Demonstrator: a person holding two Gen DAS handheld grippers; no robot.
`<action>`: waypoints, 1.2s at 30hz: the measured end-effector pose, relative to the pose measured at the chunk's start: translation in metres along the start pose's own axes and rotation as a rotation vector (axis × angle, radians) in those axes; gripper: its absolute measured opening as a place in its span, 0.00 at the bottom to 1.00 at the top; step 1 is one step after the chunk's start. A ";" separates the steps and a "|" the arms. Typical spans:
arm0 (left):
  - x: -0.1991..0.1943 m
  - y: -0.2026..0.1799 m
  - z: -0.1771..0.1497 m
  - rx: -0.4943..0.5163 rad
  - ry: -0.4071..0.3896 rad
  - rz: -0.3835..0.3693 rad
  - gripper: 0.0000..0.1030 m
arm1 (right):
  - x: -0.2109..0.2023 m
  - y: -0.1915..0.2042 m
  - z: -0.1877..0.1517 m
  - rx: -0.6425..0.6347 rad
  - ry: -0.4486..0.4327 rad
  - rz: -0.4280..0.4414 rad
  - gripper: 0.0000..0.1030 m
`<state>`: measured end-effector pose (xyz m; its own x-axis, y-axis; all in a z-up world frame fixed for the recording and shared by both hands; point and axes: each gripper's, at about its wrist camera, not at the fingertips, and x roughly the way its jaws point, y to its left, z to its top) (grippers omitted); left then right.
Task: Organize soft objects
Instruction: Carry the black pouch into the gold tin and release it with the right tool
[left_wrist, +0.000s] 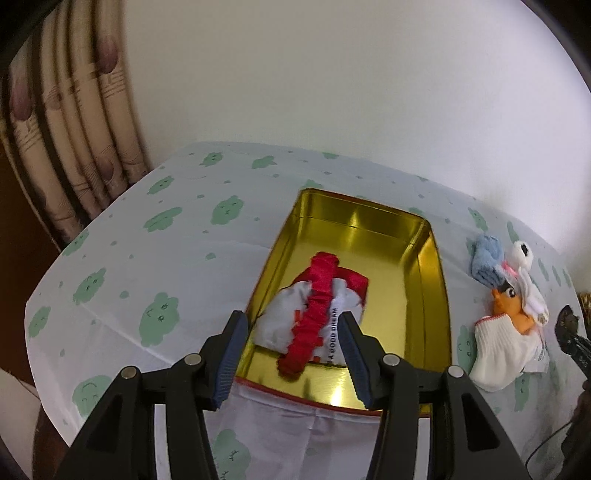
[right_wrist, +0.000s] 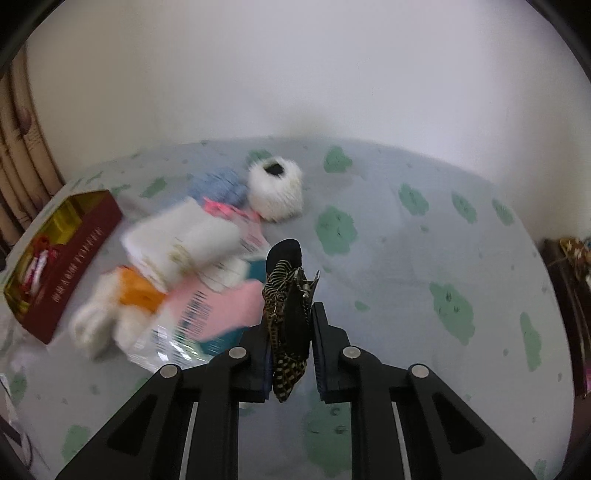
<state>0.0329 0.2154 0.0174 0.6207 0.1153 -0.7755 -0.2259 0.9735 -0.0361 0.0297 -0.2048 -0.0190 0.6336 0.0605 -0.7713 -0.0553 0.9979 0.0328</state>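
A gold-lined tin box (left_wrist: 424, 280) sits on the table with a red and white sleep mask (left_wrist: 317, 314) lying in it. My left gripper (left_wrist: 293, 334) is open just above the mask, near the box's front end. My right gripper (right_wrist: 290, 321) is shut on a black and gold patterned hair clip (right_wrist: 286, 306) and holds it above the table. To its left lies a pile of soft things: white socks (right_wrist: 184, 236), an orange toy (right_wrist: 138, 290), a blue cloth (right_wrist: 219, 184) and a white fluffy piece (right_wrist: 275, 192). The pile also shows in the left wrist view (left_wrist: 506, 317).
The table carries a white cloth with green cloud prints (left_wrist: 162, 218). A curtain (left_wrist: 70, 122) hangs at the left and a white wall stands behind. The box shows dark red outside in the right wrist view (right_wrist: 70, 273). Packaged pink socks (right_wrist: 229, 310) lie under the pile.
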 end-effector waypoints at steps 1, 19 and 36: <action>0.000 0.003 -0.001 -0.005 -0.002 0.004 0.51 | -0.004 0.006 0.003 -0.009 -0.006 0.009 0.15; 0.002 0.043 -0.025 -0.012 -0.032 0.072 0.51 | -0.010 0.201 0.039 -0.295 0.003 0.289 0.15; 0.012 0.081 -0.032 -0.138 0.004 0.098 0.51 | 0.035 0.300 0.040 -0.396 0.086 0.335 0.16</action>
<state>-0.0018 0.2889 -0.0144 0.5874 0.2076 -0.7823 -0.3865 0.9212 -0.0457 0.0661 0.0977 -0.0108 0.4662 0.3558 -0.8100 -0.5422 0.8384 0.0563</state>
